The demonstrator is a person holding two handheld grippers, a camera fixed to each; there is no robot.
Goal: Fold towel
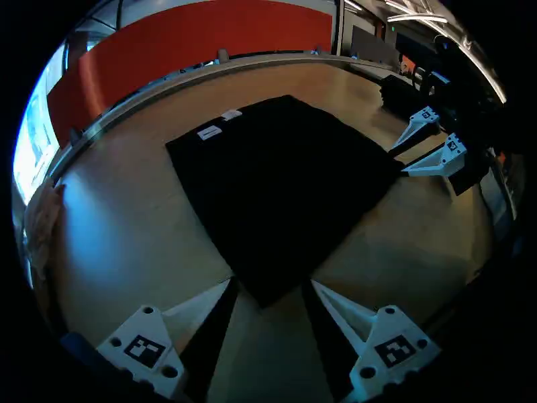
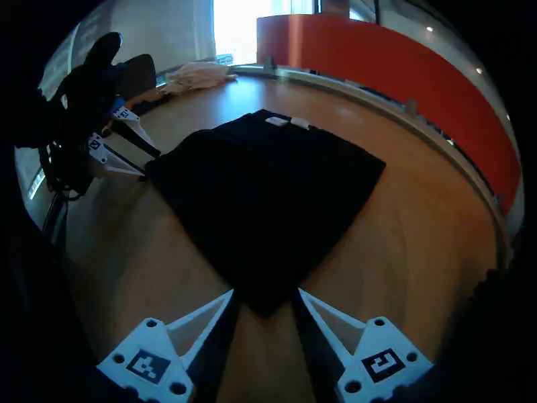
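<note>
Black towel (image 1: 282, 181) lies flat on a wooden surface (image 1: 134, 221), w/ small white tags (image 1: 209, 132) near its far edge. L claw (image 1: 272, 287) has its fingers apart, one towel corner poking btwn them, not pinched. R claw (image 2: 265, 293) likewise: fingers apart, straddling a neighbouring corner. Prob. both are lined up on two corners of one side so that edge can be lifted together & carried over for a fold. Cloth looks dark, matte, smooth, few wrinkles.
</note>
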